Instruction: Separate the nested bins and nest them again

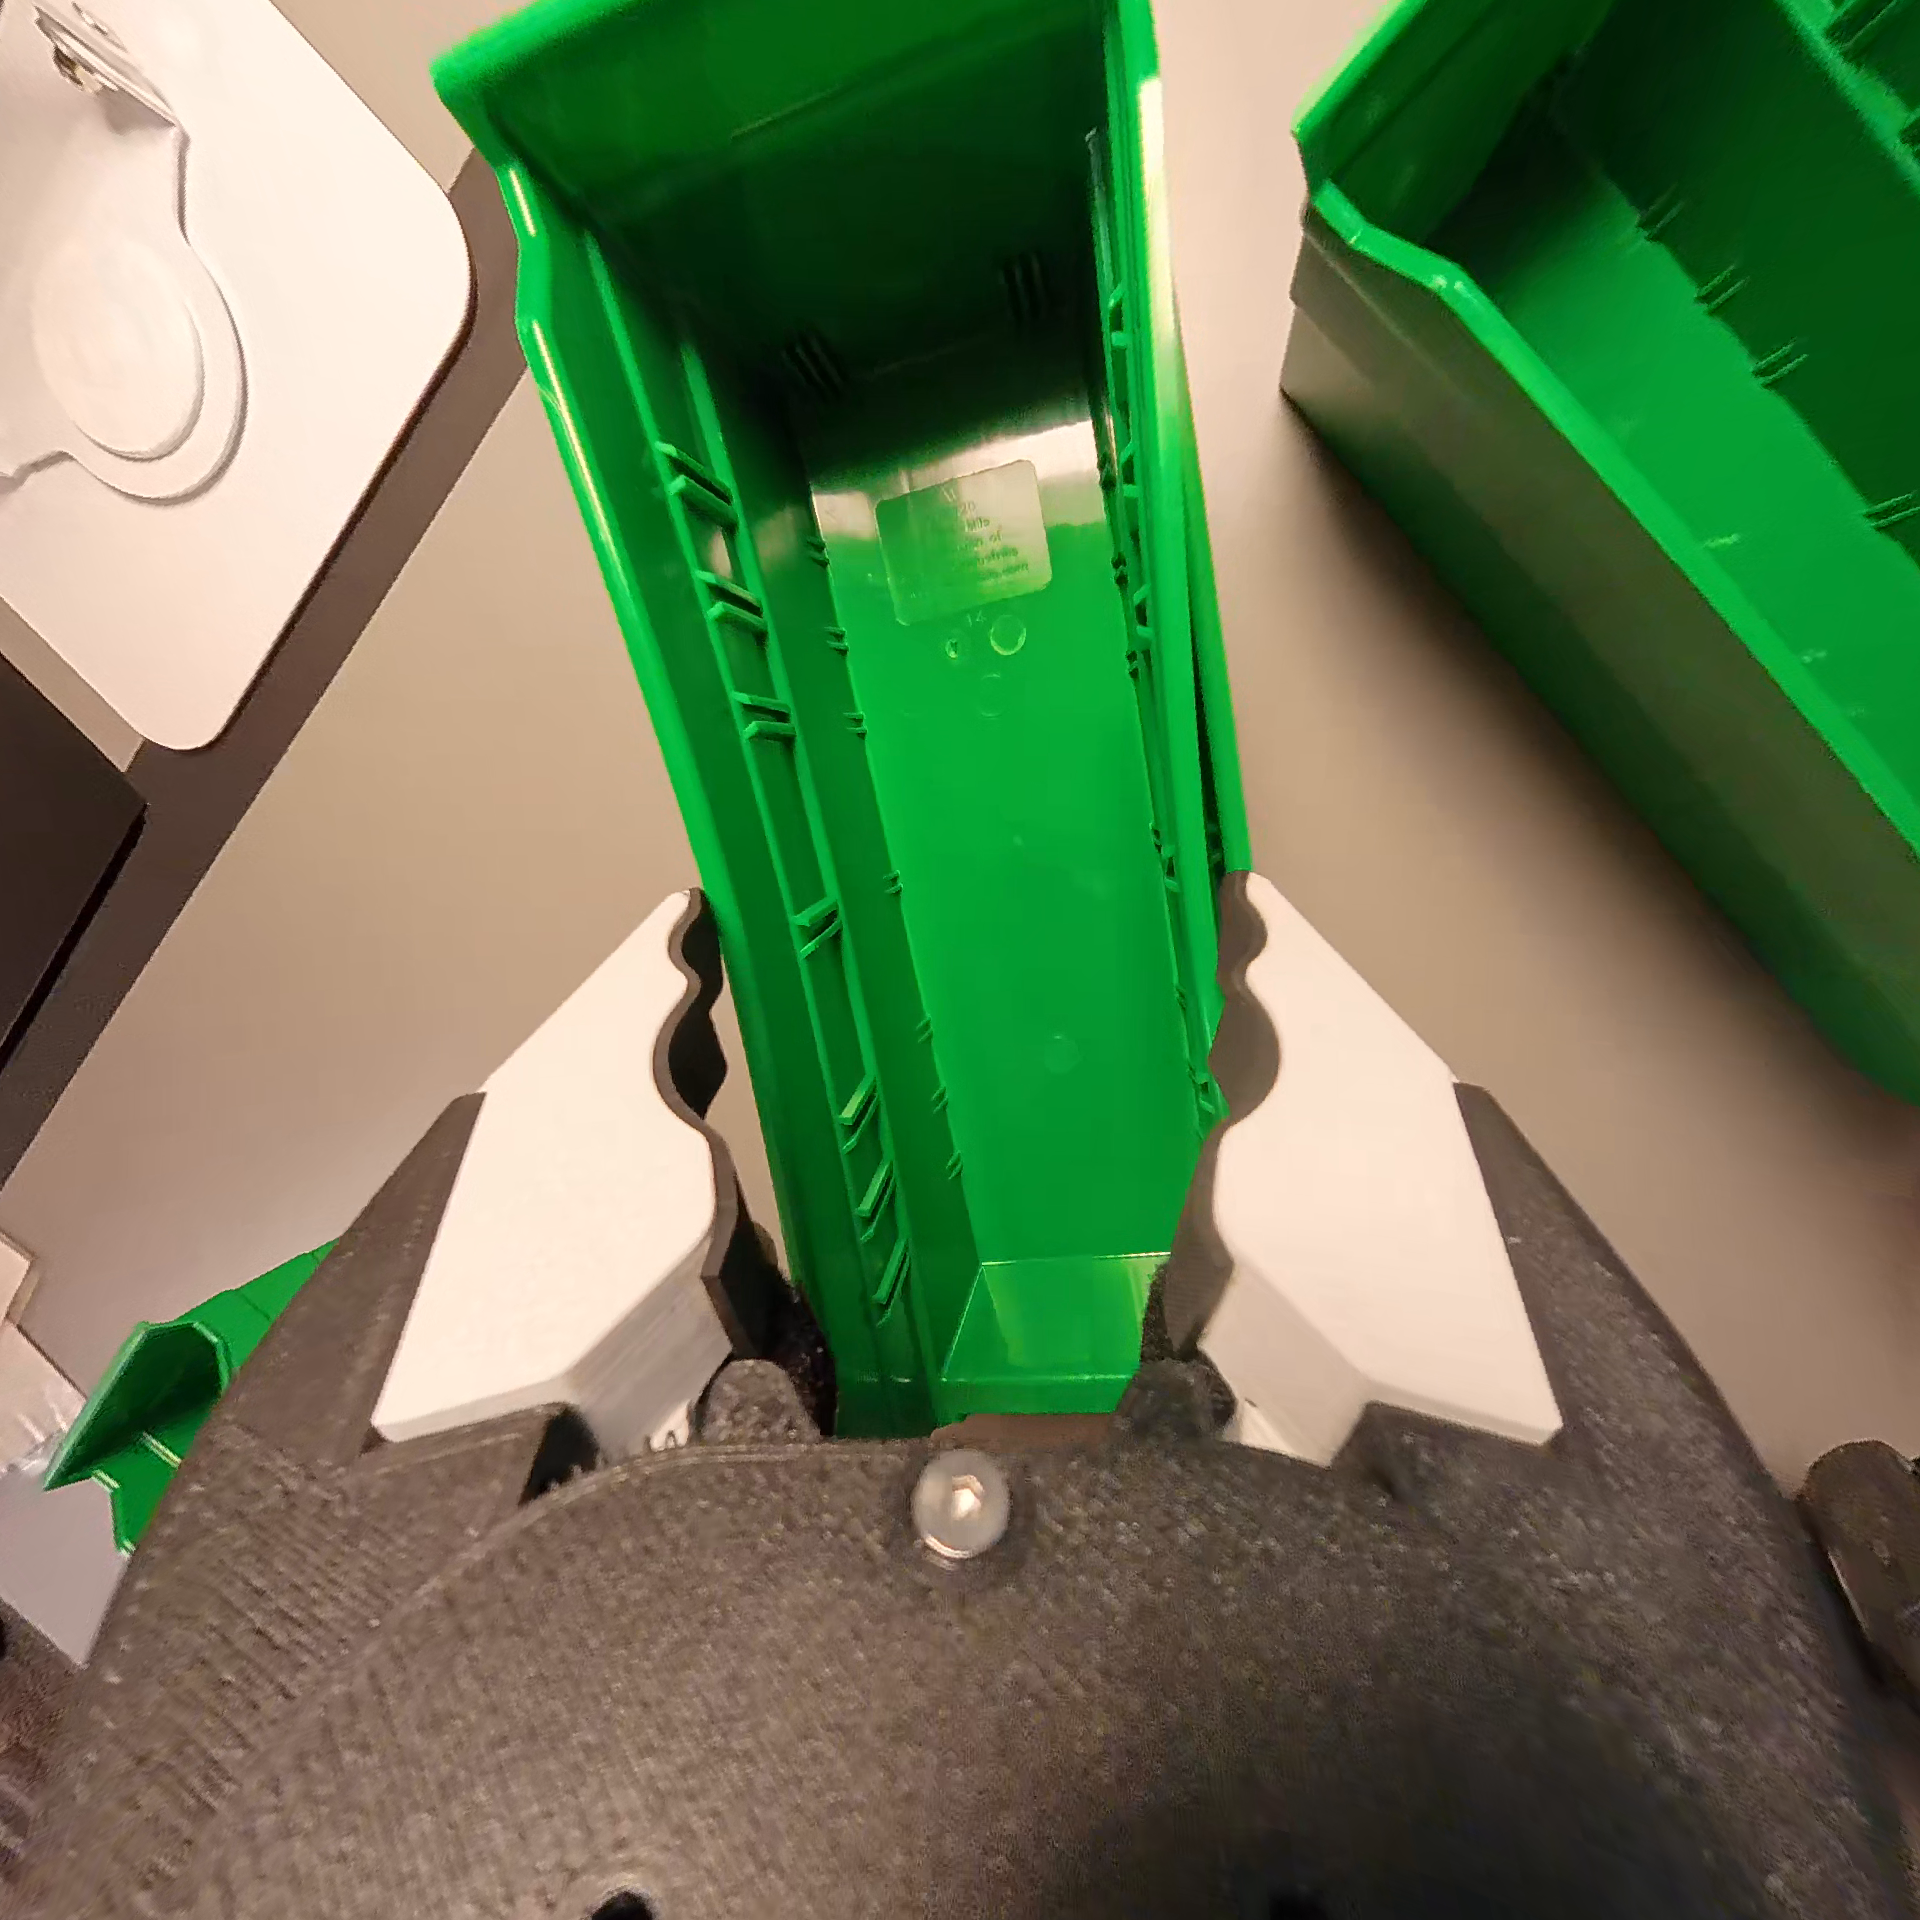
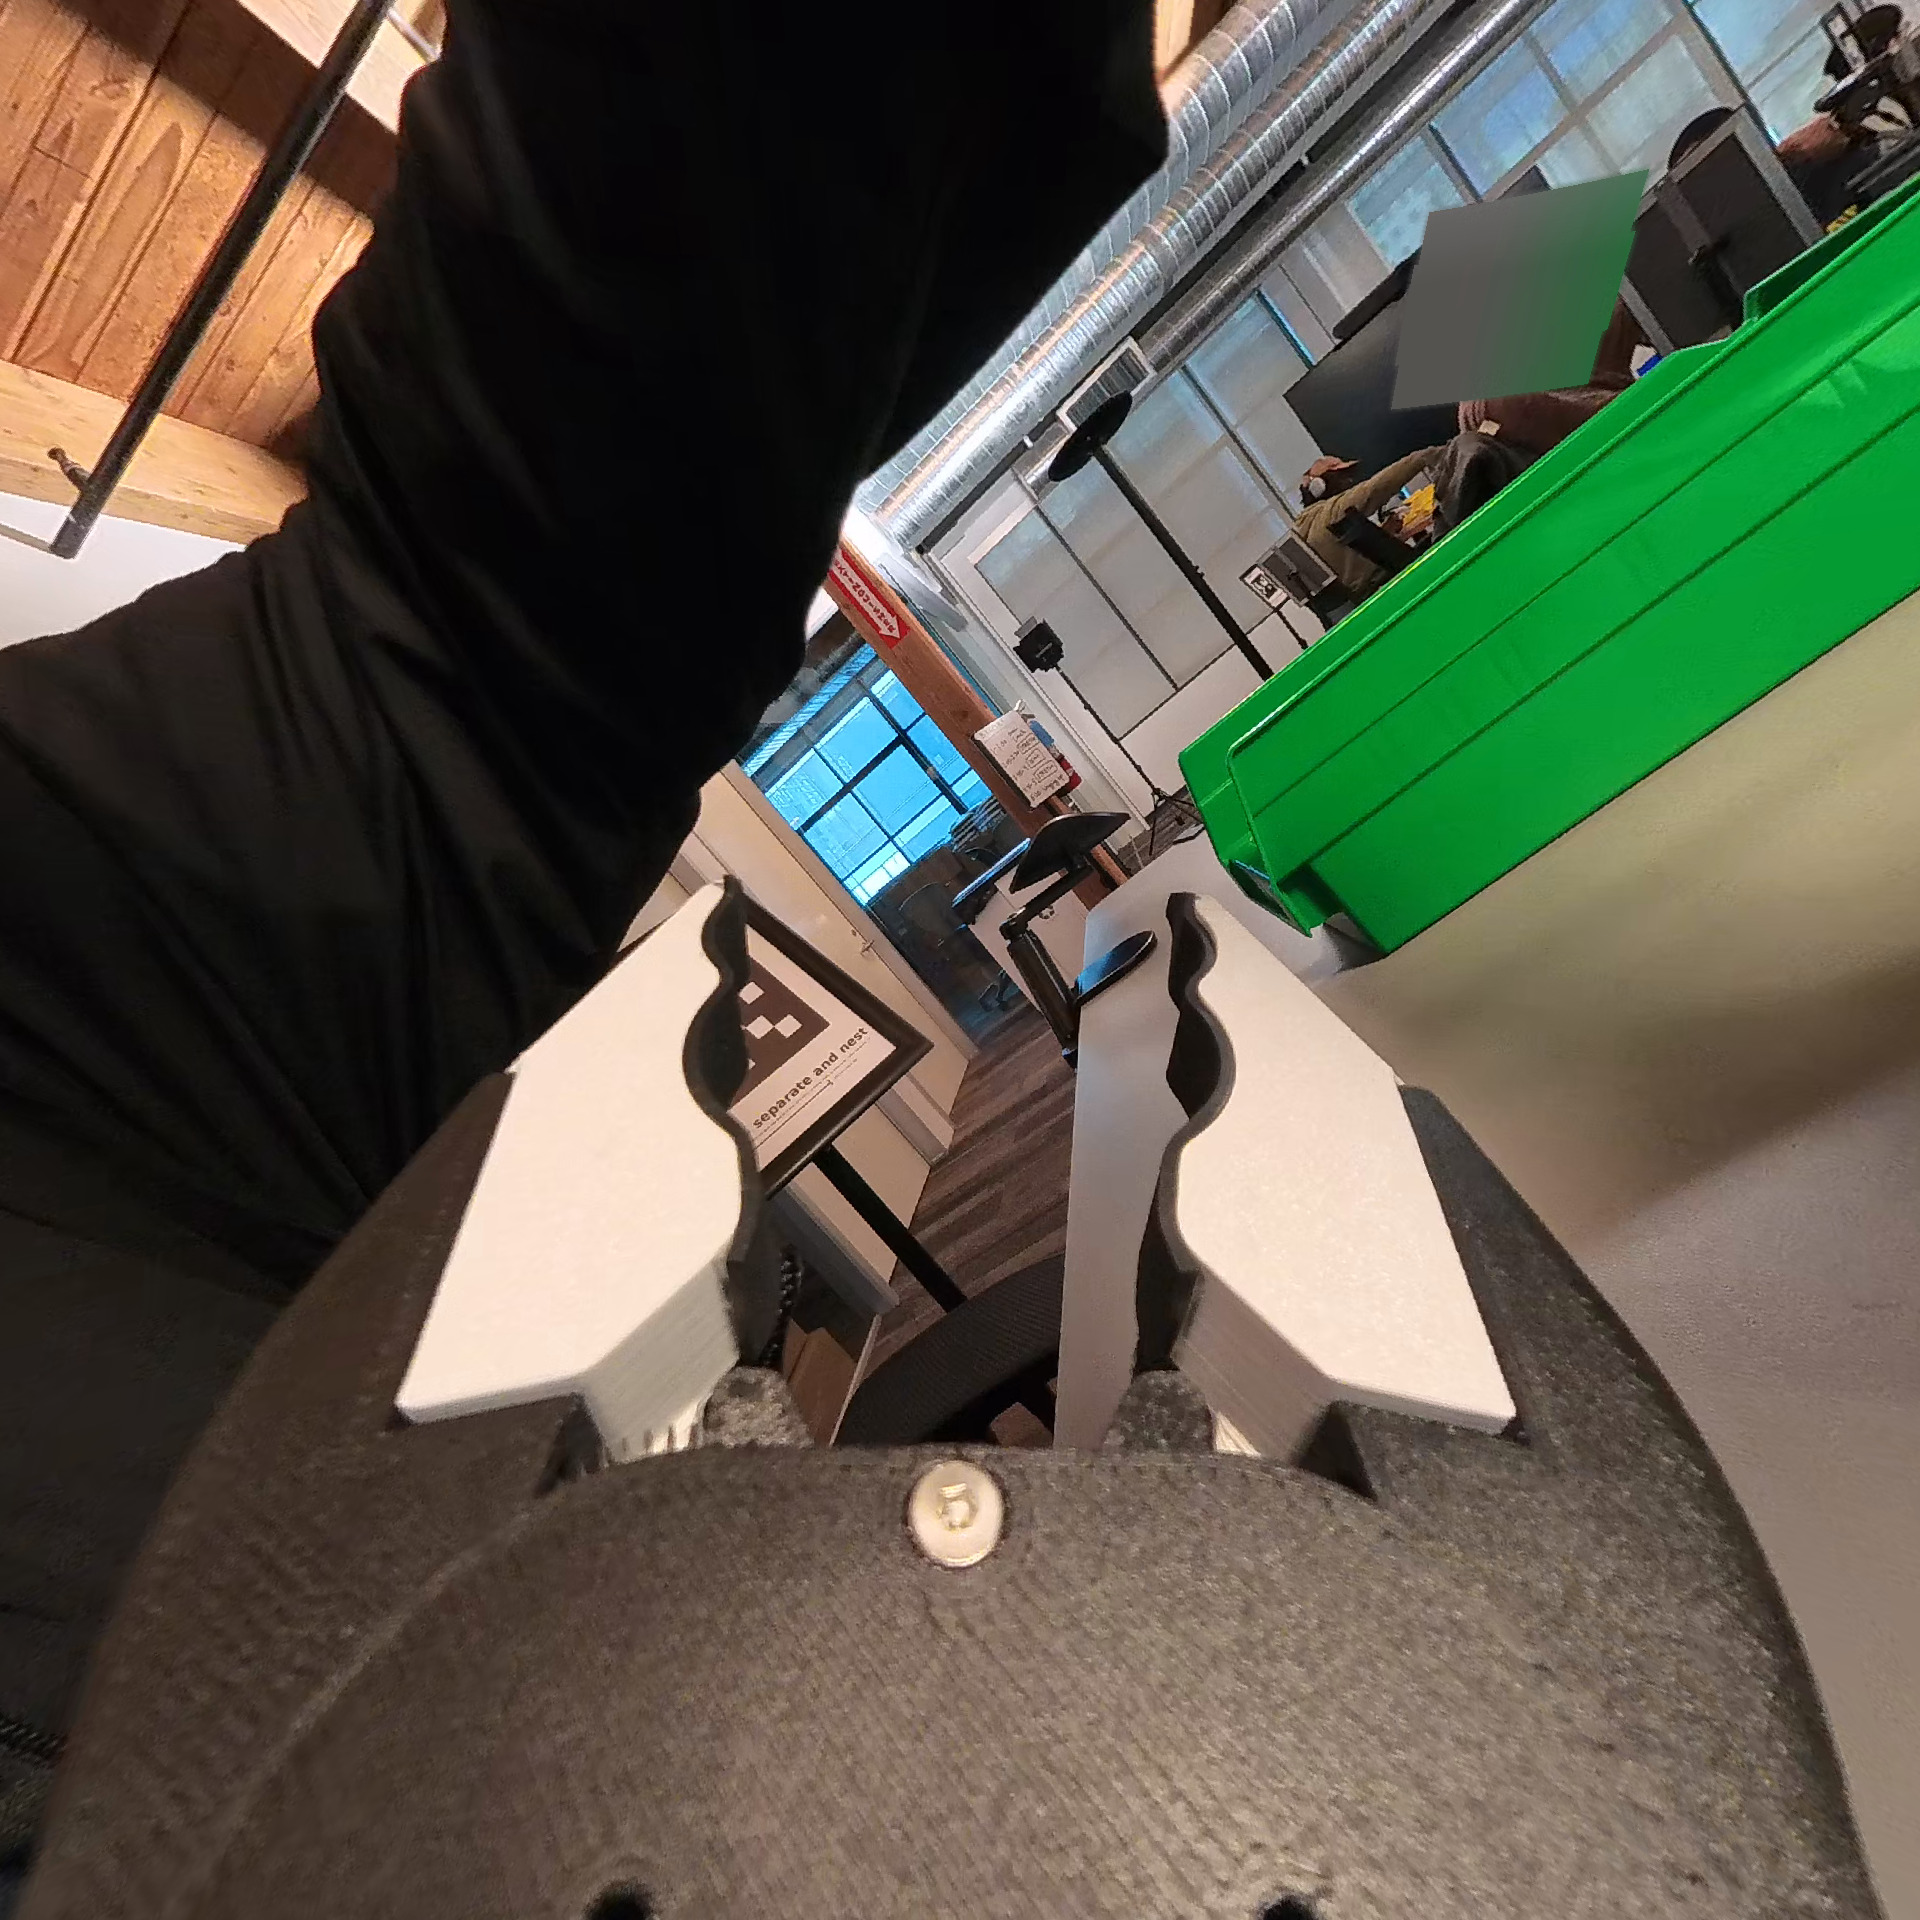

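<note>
In the left wrist view a long green bin [image 1: 997, 831] lies lengthwise between my fingers on the beige table [image 1: 364, 935], open side towards the camera. It looks double-walled on its left side, like one bin nested in another. My left gripper [image 1: 964, 894] is shut on its two long sides, and both dark pads [image 1: 691, 1039] touch the walls. A second green bin stack [image 1: 1662, 436] sits to the right. My right gripper [image 2: 956, 899] is open and empty by the table edge, and green nested bins [image 2: 1558, 675] lie to its upper right.
A white moulded tray [image 1: 156, 364] lies at the top left over the table edge. A small green piece [image 1: 156, 1382] shows at the lower left. In the right wrist view a person's black sleeve [image 2: 416, 623] fills the left, with a framed sign [image 2: 821, 1049] behind my fingers.
</note>
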Motion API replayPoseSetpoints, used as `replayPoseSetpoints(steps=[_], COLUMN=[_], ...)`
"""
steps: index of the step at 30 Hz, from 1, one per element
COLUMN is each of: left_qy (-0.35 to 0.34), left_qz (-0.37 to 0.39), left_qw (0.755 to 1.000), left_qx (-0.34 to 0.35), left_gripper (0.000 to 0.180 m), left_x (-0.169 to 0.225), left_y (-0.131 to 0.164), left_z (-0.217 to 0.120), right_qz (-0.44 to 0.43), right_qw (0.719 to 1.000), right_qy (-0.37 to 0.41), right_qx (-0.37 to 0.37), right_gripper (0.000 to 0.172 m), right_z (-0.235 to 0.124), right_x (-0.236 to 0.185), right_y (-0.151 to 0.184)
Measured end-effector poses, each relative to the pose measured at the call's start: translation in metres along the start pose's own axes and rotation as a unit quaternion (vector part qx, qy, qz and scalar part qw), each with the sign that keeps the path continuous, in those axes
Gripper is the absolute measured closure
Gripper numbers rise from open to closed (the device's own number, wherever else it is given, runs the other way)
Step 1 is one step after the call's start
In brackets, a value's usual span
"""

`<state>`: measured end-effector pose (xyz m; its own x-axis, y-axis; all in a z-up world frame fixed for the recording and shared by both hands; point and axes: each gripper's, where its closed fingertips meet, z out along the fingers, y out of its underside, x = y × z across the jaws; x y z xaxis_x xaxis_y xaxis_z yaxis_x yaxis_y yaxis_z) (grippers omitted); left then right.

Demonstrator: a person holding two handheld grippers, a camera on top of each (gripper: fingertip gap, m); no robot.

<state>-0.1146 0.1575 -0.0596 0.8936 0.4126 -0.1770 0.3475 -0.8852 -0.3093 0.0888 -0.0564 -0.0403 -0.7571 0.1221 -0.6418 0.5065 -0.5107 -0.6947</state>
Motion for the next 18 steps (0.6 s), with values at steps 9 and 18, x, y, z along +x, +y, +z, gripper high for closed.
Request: replayPoseSetpoints(steps=[9, 18], left_qy=[-0.010, -0.011], left_qz=[0.016, 0.012], left_qw=[1.000, 0.999], left_qx=[0.005, 0.029], left_gripper=[0.087, 0.088], left_x=[0.002, 0.001], left_y=[-0.002, -0.015], left_z=[-0.006, -0.025], right_qz=[0.000, 0.001], right_qw=[1.000, 1.000], right_qy=[0.000, -0.001], right_qx=[0.001, 0.001], right_gripper=[0.089, 0.089], right_z=[0.000, 0.000], right_x=[0.000, 0.000], right_y=[0.000, 0.000])
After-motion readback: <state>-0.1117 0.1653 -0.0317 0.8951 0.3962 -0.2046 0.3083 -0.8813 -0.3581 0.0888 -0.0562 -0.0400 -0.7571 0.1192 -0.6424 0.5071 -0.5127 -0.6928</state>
